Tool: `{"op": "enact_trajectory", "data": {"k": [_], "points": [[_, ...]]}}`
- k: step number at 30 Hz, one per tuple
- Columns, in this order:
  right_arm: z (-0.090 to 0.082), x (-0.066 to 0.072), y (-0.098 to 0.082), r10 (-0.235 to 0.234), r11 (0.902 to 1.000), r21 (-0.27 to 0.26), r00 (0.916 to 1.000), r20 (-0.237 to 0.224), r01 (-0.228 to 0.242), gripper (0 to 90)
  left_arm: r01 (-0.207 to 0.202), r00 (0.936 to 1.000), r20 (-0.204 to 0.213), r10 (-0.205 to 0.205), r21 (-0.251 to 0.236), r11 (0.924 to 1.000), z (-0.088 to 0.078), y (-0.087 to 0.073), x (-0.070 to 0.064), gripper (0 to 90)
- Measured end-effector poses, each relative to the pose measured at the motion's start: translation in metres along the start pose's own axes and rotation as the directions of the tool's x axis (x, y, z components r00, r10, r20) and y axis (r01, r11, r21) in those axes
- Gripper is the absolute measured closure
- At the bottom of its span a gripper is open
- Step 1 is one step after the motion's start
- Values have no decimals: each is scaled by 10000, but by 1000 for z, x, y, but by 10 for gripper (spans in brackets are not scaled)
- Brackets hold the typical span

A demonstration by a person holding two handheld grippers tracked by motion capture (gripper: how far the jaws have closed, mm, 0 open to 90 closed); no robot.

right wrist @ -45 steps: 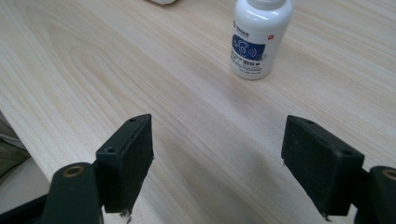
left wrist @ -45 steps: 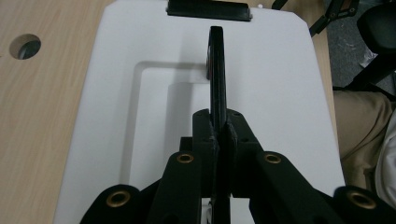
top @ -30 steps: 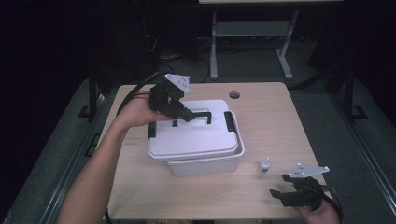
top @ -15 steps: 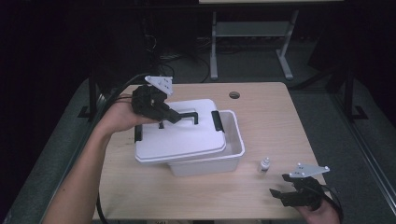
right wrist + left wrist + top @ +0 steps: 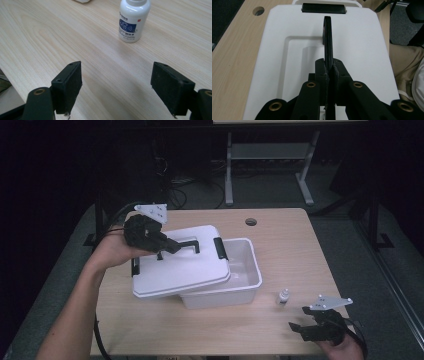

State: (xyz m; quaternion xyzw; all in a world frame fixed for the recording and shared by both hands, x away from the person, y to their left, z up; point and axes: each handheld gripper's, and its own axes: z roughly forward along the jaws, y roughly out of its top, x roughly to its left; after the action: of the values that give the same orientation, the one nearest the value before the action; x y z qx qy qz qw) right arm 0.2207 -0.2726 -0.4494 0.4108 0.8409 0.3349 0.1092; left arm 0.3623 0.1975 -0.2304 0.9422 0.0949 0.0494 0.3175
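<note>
A: The room behind is dark, with a metal stand on the floor past the far edge; in front lies a pale wooden tabletop with a round cable hole near its far side.

B: And the white lid?

A: It sits skewed over the white tub, shifted toward the person's left and tilted, so the right part of the tub lies uncovered. The lid's left edge overhangs the tub's side.

B: What grips it?

A: The left gripper comes in from the left side of the tabletop. In the left gripper view its jaws are pressed together on the thin black handle that stands up along the middle of the lid. A black latch shows at the lid's far end in that view, and another latch sits at its right end in the high view.

B: The other hand?

A: The right gripper rests low near the tabletop's near right corner, well apart from the tub. Its jaws stand wide, with bare wood between them and nothing held.

B: Anything near it?

A: A small white bottle with a blue label stands upright on the tabletop, just ahead of those jaws and between them and the tub.
</note>
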Motion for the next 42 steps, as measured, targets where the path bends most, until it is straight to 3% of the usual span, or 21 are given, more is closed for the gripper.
{"op": "enact_trajectory", "data": {"k": [17, 34, 42], "points": [[-1, -1, 0, -30, 10000, -2, 9999, 129, 30, 244, 527, 9971, -549, -535, -160, 9985, -32, -35, -9, 842], [-3, 0, 0, -114, 9999, 56, 9995, 305, 112, 244, 1211, 9851, -1175, -1253, -425, 9917, -65, -83, -22, 842], [-4, -1, 0, -77, 10000, 64, 9994, 348, 75, 243, 1434, 9794, -1362, -1488, -485, 9885, -72, -102, -26, 842]]}}
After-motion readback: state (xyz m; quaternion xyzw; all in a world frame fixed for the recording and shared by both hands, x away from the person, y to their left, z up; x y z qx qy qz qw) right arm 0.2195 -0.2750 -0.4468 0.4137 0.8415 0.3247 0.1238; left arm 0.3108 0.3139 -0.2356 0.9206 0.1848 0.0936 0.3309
